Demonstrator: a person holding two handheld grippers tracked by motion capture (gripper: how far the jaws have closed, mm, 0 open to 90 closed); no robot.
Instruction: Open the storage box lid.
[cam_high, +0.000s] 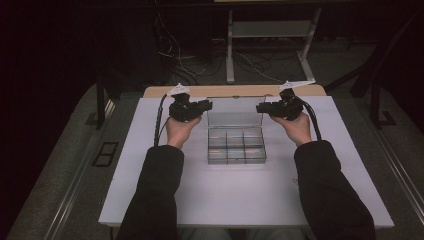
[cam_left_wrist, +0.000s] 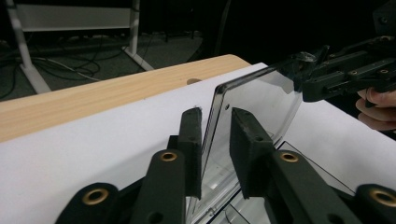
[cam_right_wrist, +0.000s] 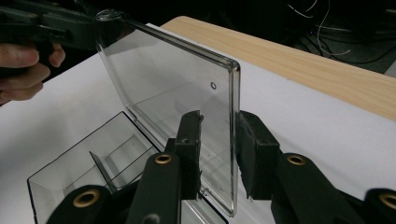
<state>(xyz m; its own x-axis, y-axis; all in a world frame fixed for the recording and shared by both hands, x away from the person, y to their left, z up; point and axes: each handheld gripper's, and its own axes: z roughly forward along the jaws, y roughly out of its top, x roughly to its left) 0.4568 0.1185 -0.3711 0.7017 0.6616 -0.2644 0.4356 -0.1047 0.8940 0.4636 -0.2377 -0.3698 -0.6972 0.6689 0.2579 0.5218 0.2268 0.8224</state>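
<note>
in the left gripper view the left gripper (cam_left_wrist: 215, 140) has its 2 jaws around the left edge of the lid (cam_left_wrist: 261, 105), one pad touching, the other just apart. the right gripper (cam_right_wrist: 219, 140) stands the same way on the right edge, not clamped. the lid is upright, its long axis from hand to hand, above the box (cam_high: 236, 145) on the table (cam_high: 150, 195). both hands are equally near.

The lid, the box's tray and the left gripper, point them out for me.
lid (cam_right_wrist: 168, 79), right gripper view, on its clear panel
tray (cam_high: 236, 161), high view, on its near wall
left gripper (cam_left_wrist: 215, 140), left gripper view, between the jaw tips, which straddle the lid's edge
</note>
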